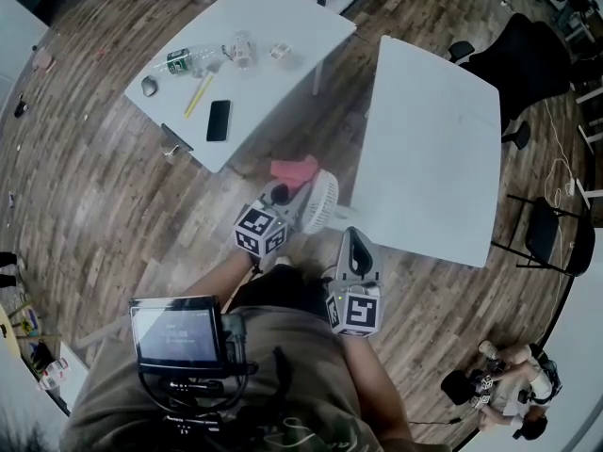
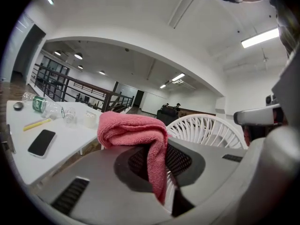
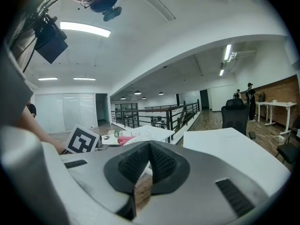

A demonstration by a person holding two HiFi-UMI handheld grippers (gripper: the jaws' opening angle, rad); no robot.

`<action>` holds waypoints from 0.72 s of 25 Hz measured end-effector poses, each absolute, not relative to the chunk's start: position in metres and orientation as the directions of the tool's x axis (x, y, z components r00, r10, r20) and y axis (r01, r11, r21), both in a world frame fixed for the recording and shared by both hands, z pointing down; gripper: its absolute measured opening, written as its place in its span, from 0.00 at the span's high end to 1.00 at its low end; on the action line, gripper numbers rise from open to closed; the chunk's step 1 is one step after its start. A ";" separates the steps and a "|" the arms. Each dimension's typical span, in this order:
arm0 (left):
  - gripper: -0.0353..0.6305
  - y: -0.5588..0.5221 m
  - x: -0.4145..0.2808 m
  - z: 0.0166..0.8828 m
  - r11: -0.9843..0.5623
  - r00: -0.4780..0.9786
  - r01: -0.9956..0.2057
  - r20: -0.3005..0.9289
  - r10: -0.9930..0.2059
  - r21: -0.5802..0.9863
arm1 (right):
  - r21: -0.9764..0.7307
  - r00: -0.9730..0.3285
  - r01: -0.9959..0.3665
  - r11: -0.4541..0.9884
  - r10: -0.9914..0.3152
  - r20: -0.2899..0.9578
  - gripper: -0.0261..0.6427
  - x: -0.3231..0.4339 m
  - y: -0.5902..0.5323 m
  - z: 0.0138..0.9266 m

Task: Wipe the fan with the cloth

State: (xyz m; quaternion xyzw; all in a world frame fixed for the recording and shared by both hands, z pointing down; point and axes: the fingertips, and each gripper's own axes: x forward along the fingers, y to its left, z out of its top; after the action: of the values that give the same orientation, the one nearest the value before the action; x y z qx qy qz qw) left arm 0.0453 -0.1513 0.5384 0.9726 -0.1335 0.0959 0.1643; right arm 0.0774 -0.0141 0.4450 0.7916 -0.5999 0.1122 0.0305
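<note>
Left gripper is clamped on the pink cloth, jaws part-closed around a fold, with the rest bunched on top and one tail hanging down between the pads. Right behind it, at 1 o'clock from the cloth in the left gripper view, is the curved grille of the white fan; whether cloth and grille touch I cannot tell. From the head view, the fan sits mid-picture between two white tables, with the cloth at its 11 o'clock. The right gripper hangs back at the fan's 5 o'clock, jaws pressed together with nothing between them. On the left table, up at 11 o'clock, a plastic bottle with a green label lies on its side; what is in it I cannot make out. Beside it are a clear glass and a small white cup, contents too small to tell. A yellow pencil, a black phone and a mouse lie nearer the table's edge. The right table is at 2 o'clock.
</note>
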 end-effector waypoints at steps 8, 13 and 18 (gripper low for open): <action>0.84 -0.146 0.031 0.562 -0.913 0.937 -0.293 0.274 -0.216 0.283 | -0.089 0.237 -0.961 -0.262 -0.945 0.224 0.95 0.072 -0.018 0.452; 0.84 -0.133 0.017 0.567 -0.931 0.933 -0.288 0.285 -0.220 0.225 | -0.096 0.229 -0.962 -0.255 -0.948 0.220 0.95 0.072 -0.017 0.452; 0.84 -0.120 0.002 0.573 -0.934 0.929 -0.287 0.301 -0.217 0.213 | -0.098 0.206 -0.968 -0.230 -0.955 0.213 0.95 0.066 -0.018 0.449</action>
State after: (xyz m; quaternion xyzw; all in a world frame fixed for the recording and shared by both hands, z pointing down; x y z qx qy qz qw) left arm 0.0022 -0.1203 0.5728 0.9737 -0.1295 0.1375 0.1275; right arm 0.0662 -0.0184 0.4486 0.7760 -0.6197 0.1145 0.0282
